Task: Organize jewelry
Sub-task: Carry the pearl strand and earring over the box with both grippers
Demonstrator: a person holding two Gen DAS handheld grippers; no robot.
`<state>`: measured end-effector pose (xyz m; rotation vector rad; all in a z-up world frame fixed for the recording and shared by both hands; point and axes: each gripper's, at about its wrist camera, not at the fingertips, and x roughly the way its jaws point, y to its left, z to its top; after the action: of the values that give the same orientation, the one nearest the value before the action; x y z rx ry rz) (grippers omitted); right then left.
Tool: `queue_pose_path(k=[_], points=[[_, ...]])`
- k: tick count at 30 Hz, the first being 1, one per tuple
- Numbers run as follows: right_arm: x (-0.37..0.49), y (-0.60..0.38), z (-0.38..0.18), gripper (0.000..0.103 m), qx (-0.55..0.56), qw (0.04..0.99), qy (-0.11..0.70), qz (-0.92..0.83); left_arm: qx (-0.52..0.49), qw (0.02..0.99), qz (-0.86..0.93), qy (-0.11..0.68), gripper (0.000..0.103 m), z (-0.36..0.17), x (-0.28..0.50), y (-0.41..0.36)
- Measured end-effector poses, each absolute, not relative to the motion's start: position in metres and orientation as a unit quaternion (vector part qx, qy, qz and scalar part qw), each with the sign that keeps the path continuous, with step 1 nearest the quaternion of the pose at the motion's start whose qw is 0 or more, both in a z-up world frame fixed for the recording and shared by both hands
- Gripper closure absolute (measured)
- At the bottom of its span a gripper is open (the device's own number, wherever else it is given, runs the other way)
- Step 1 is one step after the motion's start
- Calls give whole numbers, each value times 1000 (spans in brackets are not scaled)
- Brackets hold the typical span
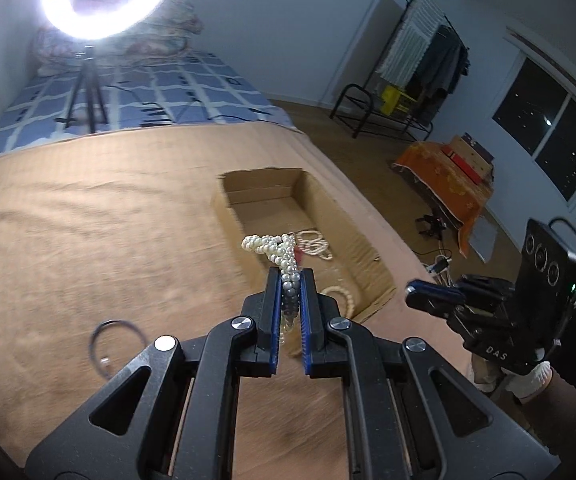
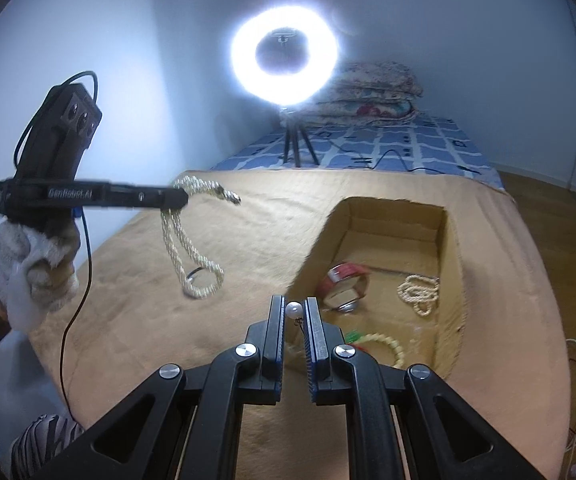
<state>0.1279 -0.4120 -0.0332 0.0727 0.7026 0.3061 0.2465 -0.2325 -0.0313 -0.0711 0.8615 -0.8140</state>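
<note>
a: where's the long strand of white pearl beads [image 1: 284, 258] right now?

b: clamped between the jaws of the left gripper [image 1: 291, 276]. in the right wrist view it hangs from that gripper as a doubled loop above the tan cloth covering the bed [image 2: 136, 320], clear of the surface.

a: and the right gripper [image 2: 293, 312]?

b: its jaws are closed on a single white pearl bead with a small dark hook [image 2: 293, 310], right at the tips, just in front of the near edge of the open brown cardboard box [image 2: 454, 264].

a: what's inside the box?

b: a red and white round band with a metal rim [image 2: 344, 284], a small coil of cream beads [image 2: 420, 292], and a cream beaded ring with green bits [image 2: 384, 344] nearer the front.

a: anything left on the bed cloth?

b: a thin dark ring [image 1: 112, 344] lies to the left of the left gripper, well apart from the box.

a: the hands?

b: a white-gloved hand [image 2: 32, 264] grips the left gripper's handle.
</note>
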Motion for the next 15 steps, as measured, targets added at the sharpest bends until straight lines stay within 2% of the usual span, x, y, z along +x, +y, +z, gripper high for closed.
queue_pose_path(k=[15], points=[[191, -468, -24, 96, 65, 930, 340, 120, -46, 810, -414, 413, 97, -47, 260, -313]])
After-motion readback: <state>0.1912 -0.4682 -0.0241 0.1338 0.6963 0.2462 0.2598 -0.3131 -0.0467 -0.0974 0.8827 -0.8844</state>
